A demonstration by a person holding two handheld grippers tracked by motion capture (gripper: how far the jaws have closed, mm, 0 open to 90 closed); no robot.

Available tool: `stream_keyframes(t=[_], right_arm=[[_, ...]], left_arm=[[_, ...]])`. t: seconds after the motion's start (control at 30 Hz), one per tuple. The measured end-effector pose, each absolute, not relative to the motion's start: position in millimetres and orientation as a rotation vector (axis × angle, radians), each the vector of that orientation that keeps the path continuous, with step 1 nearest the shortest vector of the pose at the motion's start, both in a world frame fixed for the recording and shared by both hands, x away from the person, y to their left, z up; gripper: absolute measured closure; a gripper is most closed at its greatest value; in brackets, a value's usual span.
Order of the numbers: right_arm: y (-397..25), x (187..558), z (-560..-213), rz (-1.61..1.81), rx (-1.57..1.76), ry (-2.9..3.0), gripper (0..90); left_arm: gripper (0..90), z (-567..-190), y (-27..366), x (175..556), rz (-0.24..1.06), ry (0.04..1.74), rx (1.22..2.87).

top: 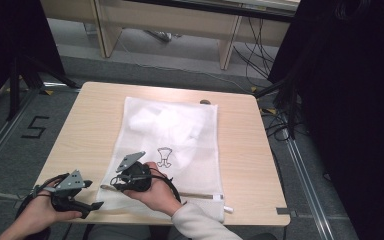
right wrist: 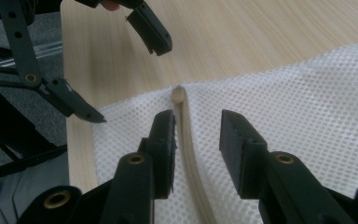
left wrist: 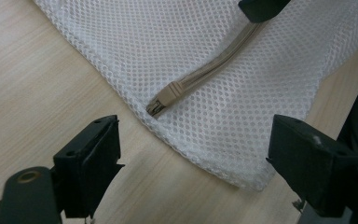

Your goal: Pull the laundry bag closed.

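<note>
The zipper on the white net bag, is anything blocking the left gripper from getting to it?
Nothing visible does. The left gripper is open, and between it and the zipper end lies only bare mesh of the bag.

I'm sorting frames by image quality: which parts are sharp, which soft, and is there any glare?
High view: even lighting, no glare, slightly soft, dark at both sides. Left gripper view: the white mesh laundry bag and its beige zipper are crisp; the left gripper jaws are a little soft. Right gripper view: the right gripper jaws blur near the lens; the light wooden table looks streaky.

Black tongs with grey three-cornered plates, black cables, cream sleeve.
</note>
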State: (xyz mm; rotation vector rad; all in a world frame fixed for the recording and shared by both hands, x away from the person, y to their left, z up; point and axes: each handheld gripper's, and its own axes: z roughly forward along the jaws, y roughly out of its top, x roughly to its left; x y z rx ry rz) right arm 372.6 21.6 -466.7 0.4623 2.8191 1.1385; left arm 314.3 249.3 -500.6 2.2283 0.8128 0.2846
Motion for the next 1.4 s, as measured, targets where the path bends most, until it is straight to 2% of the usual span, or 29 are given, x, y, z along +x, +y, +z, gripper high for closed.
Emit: stream_keyframes(t=[0.5, 1.4], right_arm=[[48, 373, -479, 1.126, 0.468, 2.867, 68.9], [69, 380, -496, 1.067, 0.471, 2.909, 75.7]], left_arm=[[16.5, -501, 249, 314, 0.260, 0.832, 2.219], [16.5, -502, 250, 314, 0.263, 0.835, 2.227]])
